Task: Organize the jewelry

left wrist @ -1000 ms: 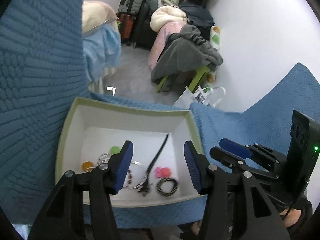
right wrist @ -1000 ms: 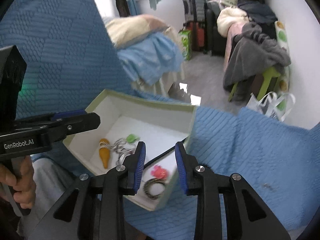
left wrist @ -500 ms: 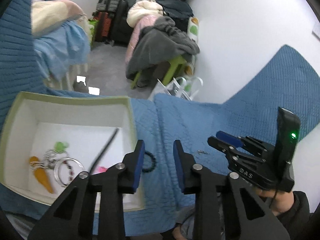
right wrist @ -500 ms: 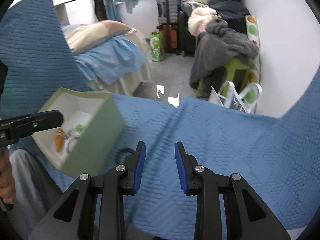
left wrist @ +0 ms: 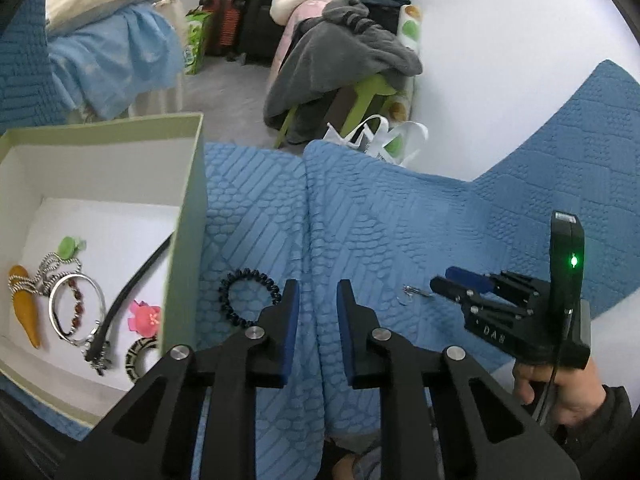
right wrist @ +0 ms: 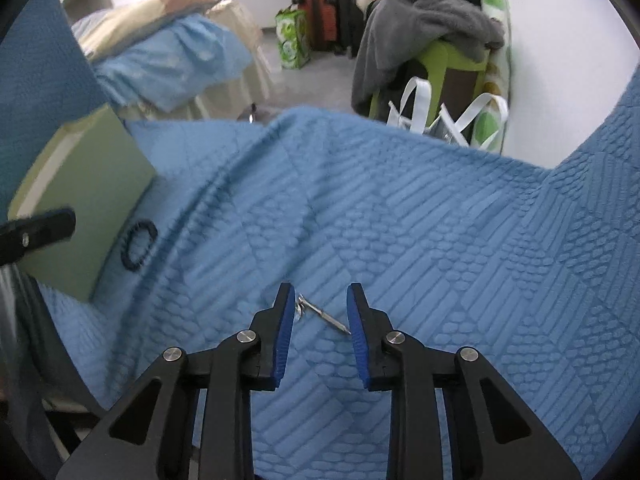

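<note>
Already the right gripper brackets a small silver pin-like piece lying on the blue quilted bedspread at the lower centre of the right wrist view. Its jaws have just been closing a little, but they stand apart and the pads do not press on the piece yet, so nothing is held.

At the lower centre of the left wrist view the left gripper has just been narrowing too and is empty, with only cloth in the gap. A dark beaded bracelet lies just left of it, beside the wall of the green box, which already holds bangles and other trinkets at the left edge.

The silver piece looks thin and lies flat in soft, ridged fabric. I judge the main risk to be the pads pinching cloth with it, or sliding over it and flicking it away. It also lies slantwise across the gap, so a squeeze may twist it loose rather than seize it.
</note>
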{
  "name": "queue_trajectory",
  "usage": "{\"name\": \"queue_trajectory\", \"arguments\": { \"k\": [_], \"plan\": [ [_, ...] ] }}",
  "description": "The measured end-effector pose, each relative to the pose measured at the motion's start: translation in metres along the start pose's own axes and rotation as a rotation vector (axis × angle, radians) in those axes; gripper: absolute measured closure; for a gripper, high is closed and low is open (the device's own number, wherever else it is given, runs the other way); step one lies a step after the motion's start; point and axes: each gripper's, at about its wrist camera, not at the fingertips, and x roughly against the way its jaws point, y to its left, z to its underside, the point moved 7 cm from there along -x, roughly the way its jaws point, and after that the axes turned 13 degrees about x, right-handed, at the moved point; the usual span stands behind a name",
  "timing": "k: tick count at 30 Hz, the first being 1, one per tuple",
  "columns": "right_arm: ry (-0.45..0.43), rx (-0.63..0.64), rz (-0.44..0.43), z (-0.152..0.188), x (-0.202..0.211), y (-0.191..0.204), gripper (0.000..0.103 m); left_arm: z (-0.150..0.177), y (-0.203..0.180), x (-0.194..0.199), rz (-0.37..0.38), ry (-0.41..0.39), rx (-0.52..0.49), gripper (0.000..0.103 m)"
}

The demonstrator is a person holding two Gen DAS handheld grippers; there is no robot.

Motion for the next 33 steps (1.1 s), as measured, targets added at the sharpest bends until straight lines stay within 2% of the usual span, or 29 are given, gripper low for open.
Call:
{"name": "queue_trajectory", "arguments": {
  "k": [4,10,11,12,15,20,22,23,27,29,30,33],
  "plan": [
    [0.010,0.027,-0.033,0.006,-0.010,0.002,0.079,0.007,-0.002,-0.014,-0.079,-0.007,-0.040,0.084],
    [0.015,0.080,-0.062,0.003,-0.018,0.008,0.079,0.018,0.009,-0.035,-0.192,-0.004,-0.007,0.084],
    [0.022,0.090,-0.057,0.004,-0.019,0.010,0.081,0.018,0.011,-0.036,-0.211,-0.013,-0.001,0.084],
    [0.028,0.098,-0.055,0.004,-0.021,0.010,0.089,0.019,0.011,-0.038,-0.222,-0.021,0.003,0.084],
    [0.028,0.110,-0.063,0.004,-0.024,0.013,0.091,0.017,0.016,-0.043,-0.275,-0.040,0.009,0.084],
    [0.034,0.160,-0.052,0.006,-0.023,0.022,0.095,0.021,0.023,-0.064,-0.293,0.009,0.032,0.084],
    [0.040,0.179,-0.051,0.007,-0.022,0.025,0.098,0.023,0.022,-0.071,-0.291,0.029,0.020,0.084],
    [0.041,0.179,-0.054,0.007,-0.021,0.025,0.098,0.022,0.019,-0.071,-0.298,0.014,0.000,0.084],
    [0.028,0.144,-0.071,0.007,-0.018,0.023,0.101,0.020,0.014,-0.074,-0.306,0.014,-0.032,0.084],
    [0.014,0.123,-0.071,0.006,-0.014,0.020,0.101,0.020,0.012,-0.076,-0.307,0.012,-0.051,0.088],
    [0.003,0.107,-0.076,0.005,-0.011,0.018,0.101,0.021,0.010,-0.076,-0.298,0.013,-0.058,0.094],
    [-0.010,0.060,-0.080,0.003,-0.007,0.012,0.101,0.023,0.006,-0.077,-0.283,0.022,-0.096,0.095]
  ]
}}
